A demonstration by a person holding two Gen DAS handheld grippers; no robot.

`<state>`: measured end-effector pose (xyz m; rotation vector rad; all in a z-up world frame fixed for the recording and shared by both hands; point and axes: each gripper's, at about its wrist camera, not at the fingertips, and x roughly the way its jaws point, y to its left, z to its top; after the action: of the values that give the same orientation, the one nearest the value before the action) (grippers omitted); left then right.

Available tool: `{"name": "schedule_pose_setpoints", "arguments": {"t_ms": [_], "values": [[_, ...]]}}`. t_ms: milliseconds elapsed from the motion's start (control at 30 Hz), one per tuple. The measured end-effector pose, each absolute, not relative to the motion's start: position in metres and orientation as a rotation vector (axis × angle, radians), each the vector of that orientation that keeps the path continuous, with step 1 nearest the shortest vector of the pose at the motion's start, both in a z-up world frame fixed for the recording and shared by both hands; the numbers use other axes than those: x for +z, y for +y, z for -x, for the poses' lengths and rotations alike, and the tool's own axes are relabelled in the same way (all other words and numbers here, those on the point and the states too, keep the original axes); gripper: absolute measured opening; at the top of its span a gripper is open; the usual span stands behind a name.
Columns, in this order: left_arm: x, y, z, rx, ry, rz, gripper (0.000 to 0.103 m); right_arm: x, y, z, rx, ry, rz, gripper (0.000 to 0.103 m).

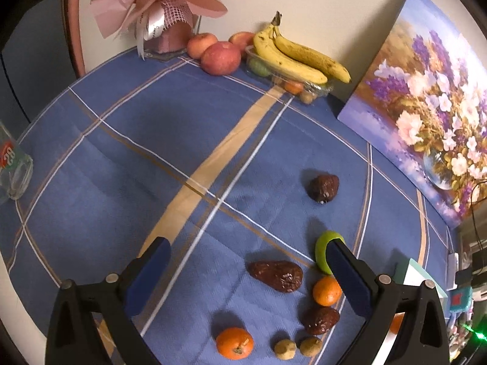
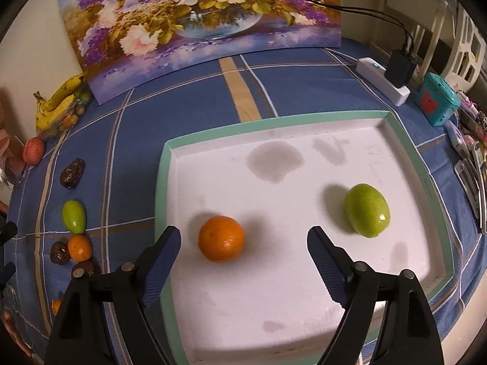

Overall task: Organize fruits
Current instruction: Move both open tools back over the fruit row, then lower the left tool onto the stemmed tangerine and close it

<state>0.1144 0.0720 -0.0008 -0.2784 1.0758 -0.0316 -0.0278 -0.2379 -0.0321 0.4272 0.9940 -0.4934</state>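
In the right wrist view a white tray with a green rim [image 2: 408, 140] holds an orange [image 2: 221, 238] and a green fruit [image 2: 366, 210]. My right gripper [image 2: 243, 243] is open and empty above the tray, the orange just inside its left finger. In the left wrist view my left gripper [image 1: 248, 258] is open and empty above loose fruit on the blue cloth: three dark dates [image 1: 324, 187] [image 1: 276, 275] [image 1: 320, 320], two oranges [image 1: 326, 290] [image 1: 234, 343], a green fruit [image 1: 322, 251] partly behind the right finger, and two small brown fruits [image 1: 285, 349].
At the table's back stand apples [image 1: 220, 57], bananas [image 1: 298, 57] on a clear plastic box, a pink bouquet [image 1: 161, 9] and a flower painting [image 1: 426, 97]. A glass [image 1: 12, 170] sits at the left. A power strip [image 2: 383, 80] and teal box [image 2: 436, 100] lie right of the tray.
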Motion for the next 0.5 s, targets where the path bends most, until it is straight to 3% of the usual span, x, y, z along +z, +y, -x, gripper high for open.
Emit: {"name": "schedule_pose_setpoints", "arguments": {"t_ms": [267, 500], "values": [[0.019, 0.082, -0.112, -0.047, 0.954, 0.246, 0.103, -0.012, -0.214, 0.015, -0.419, 0.871, -0.401, 0.093], [0.021, 0.09, -0.107, -0.126, 0.993, 0.226, 0.103, 0.002, -0.185, 0.001, -0.287, 0.852, -0.371, 0.093]]}}
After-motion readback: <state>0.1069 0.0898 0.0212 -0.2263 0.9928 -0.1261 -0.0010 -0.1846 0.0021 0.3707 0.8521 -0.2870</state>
